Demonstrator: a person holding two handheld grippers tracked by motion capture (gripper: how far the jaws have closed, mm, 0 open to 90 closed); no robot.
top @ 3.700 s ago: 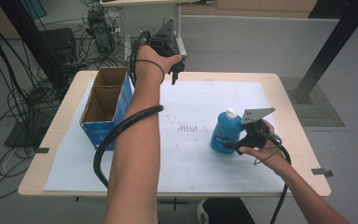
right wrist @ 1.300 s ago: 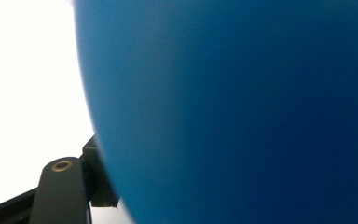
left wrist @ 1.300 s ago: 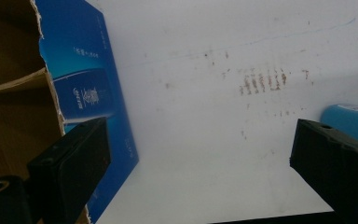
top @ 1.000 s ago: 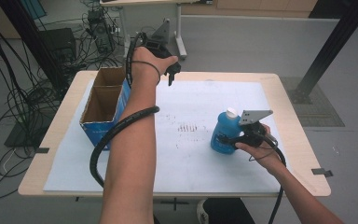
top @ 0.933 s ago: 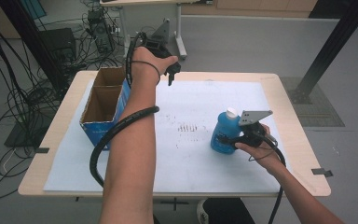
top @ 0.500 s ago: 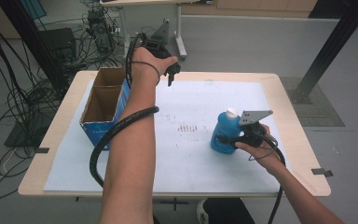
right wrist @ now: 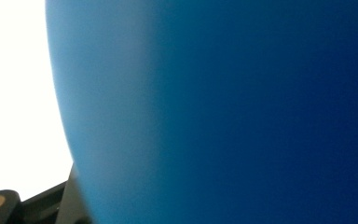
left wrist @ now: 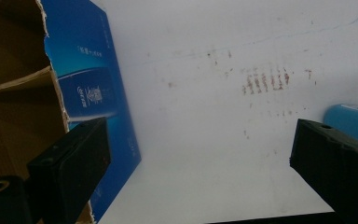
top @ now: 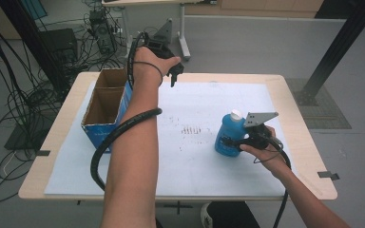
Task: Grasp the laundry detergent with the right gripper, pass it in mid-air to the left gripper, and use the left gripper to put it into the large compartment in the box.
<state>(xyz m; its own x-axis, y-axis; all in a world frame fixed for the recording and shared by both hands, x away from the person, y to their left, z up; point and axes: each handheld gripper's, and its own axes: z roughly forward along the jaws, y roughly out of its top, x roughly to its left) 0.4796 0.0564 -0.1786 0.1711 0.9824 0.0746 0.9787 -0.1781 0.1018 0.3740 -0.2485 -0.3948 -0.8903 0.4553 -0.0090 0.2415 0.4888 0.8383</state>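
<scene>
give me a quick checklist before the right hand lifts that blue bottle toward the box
1. Right tongs around the blue bottle: ok, they sit at its lower body and the bottle fills the right gripper view.
2. Grip firm enough to lift: cannot tell, the contact is hidden.
3. Bottle upright with its white cap on: ok.
4. Left tongs out of the way: ok, open, held high over the table's far edge, holding nothing.
5. Cardboard box open on top with room: ok, both compartments look empty.
6. Path over the white sheet between bottle and box: ok, only faint marks there.
</scene>
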